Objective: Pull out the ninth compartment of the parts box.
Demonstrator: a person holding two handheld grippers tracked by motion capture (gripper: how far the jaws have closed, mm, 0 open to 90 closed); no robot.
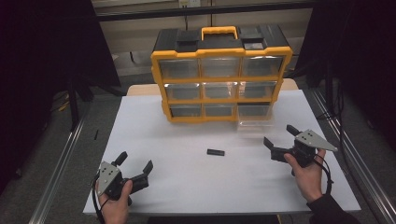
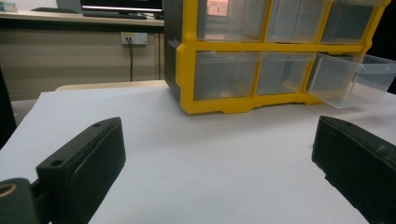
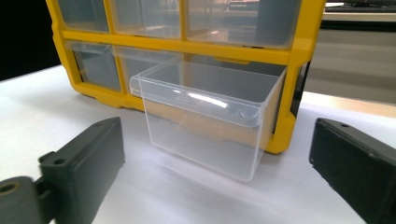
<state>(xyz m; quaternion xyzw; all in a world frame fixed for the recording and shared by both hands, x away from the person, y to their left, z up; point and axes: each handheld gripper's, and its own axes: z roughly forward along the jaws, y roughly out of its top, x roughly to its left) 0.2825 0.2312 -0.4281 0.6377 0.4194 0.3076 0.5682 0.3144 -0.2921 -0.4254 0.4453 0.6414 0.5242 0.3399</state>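
High view first: I have the left gripper [image 1: 135, 164] low at the near left of the white bench [image 1: 187, 186], and the right gripper [image 1: 280, 136] at the near right. Both sit with their jaws spread wide and nothing between them. Each hand grips its tool from behind; my left hand [image 1: 114, 203] is at the bench's near edge, my right hand [image 1: 308, 175] a little farther in.

At the far side of the bench stands the yellow organiser [image 1: 222, 74], three rows of three clear drawers under a black top with a yellow handle [image 1: 219, 31]. Its bottom-right drawer [image 1: 254, 122] is pulled out toward me and rests on the bench. The right gripper is near that drawer, just off its front right corner, not touching it.

Between the two grippers, well apart from both, a small black piece [image 1: 215, 152] lies flat on the bench in front of the organiser.

Right gripper view shows the pulled-out drawer [image 3: 205, 126] straight ahead between my spread jaws, clear and empty. Left gripper view looks across bare bench toward the organiser [image 2: 187, 79], with the same drawer [image 2: 350, 81] sticking out at the right.
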